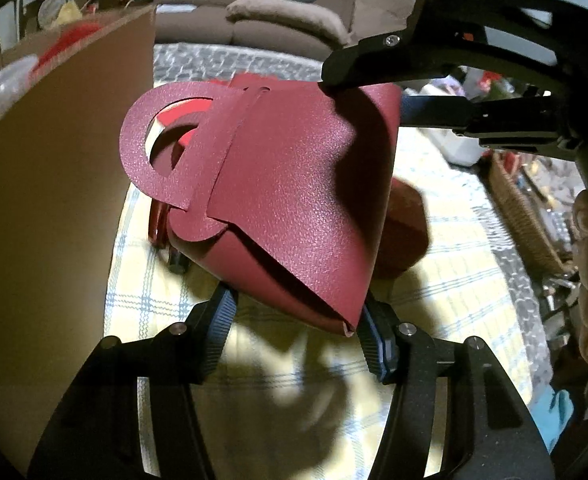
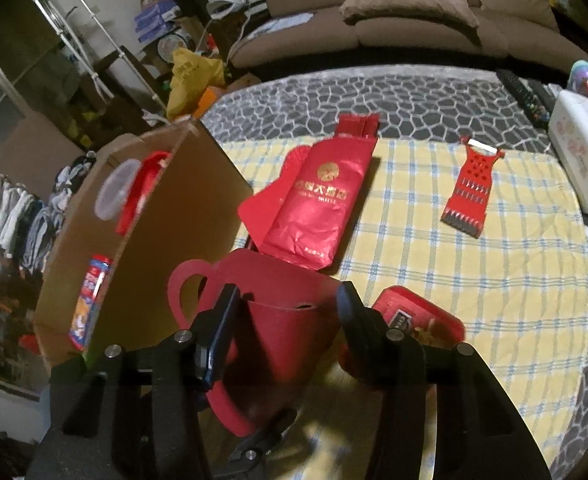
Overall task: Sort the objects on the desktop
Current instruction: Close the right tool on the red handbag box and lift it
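Note:
A dark red handbag-shaped gift bag (image 1: 294, 184) with round cut-out handles hangs tilted above the yellow checked cloth (image 1: 434, 288). My left gripper (image 1: 296, 322) is shut on its lower edge, a ribbed pad pressing each side. One of the right gripper's fingers (image 1: 358, 60) clamps the bag's upper corner. In the right wrist view the same bag (image 2: 289, 340) sits between the pads of my right gripper (image 2: 287, 304), which is shut on it. Part of the left gripper shows below the bag there.
An open cardboard box (image 2: 181, 208) stands at the left, holding a clear tub (image 2: 115, 192) and a printed packet (image 2: 89, 296). On the cloth lie a red foil pouch (image 2: 318, 200), a red grater (image 2: 472, 188) and a red tin (image 2: 418, 316). A white tissue box (image 2: 582, 160) is at the right.

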The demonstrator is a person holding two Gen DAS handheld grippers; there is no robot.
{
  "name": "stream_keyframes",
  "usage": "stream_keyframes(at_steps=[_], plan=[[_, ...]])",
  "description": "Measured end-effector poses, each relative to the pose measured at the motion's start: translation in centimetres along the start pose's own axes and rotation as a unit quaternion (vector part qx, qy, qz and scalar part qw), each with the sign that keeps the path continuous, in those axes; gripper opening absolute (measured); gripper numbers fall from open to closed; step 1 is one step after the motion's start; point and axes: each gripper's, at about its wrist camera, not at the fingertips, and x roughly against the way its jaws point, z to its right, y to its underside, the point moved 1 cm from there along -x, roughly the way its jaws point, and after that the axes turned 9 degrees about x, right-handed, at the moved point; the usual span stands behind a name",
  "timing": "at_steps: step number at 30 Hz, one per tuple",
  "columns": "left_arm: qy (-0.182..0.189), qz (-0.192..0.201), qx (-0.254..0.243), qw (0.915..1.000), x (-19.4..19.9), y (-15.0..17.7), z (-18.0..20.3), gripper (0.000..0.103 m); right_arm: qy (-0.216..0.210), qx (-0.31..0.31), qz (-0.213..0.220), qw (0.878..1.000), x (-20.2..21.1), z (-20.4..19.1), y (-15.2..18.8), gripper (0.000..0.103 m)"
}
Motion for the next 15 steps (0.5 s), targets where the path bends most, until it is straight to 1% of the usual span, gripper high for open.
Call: stream_keyframes(at_steps=[6,7,8,9,10,11,13,14,15], plan=[[0.023,0.019,-0.007,0.9995,3.5,-1.0,1.5,0.054,0.008,0.014,0.018,1.0,4.0,-1.8,-0.4,0.05],[0.026,0.022,-0.008,0.9994,4.1,-1.2,1.5,0.053,0.006,0.017,0.018,1.0,4.7,-2.3,-0.5,0.048],[0.03,0.026,-0.009,0.9992,4.7,-1.4,1.6,0.051,0.0,0.019,0.017,1.0,4.9,-2.7,-0.6,0.039],[0.04,0.032,-0.013,0.9986,5.6,-1.7,1.7,0.043,-0.011,0.02,0.014,1.0,5.1,-3.2,-0.6,0.034],[0.046,0.035,-0.019,0.9982,6.2,-2.0,2.1,0.038,-0.013,0.022,0.013,1.0,5.3,-3.8,-0.6,0.027],[0.049,0.039,-0.026,0.9977,6.9,-2.2,2.3,0.035,-0.006,0.028,0.013,0.999,5.5,-4.7,-0.6,0.027],[0.054,0.051,-0.042,0.9964,8.4,-2.7,3.3,0.035,-0.012,0.037,0.011,0.999,5.4,-6.0,-0.6,0.027],[0.054,0.055,-0.044,0.996,8.9,-3.0,3.5,0.035,-0.007,0.04,0.01,0.999,5.3,-6.7,-0.6,0.027],[0.055,0.051,-0.036,0.9965,9.1,-3.3,3.2,0.036,-0.004,0.037,0.01,0.999,5.2,-7.0,-0.5,0.027]])
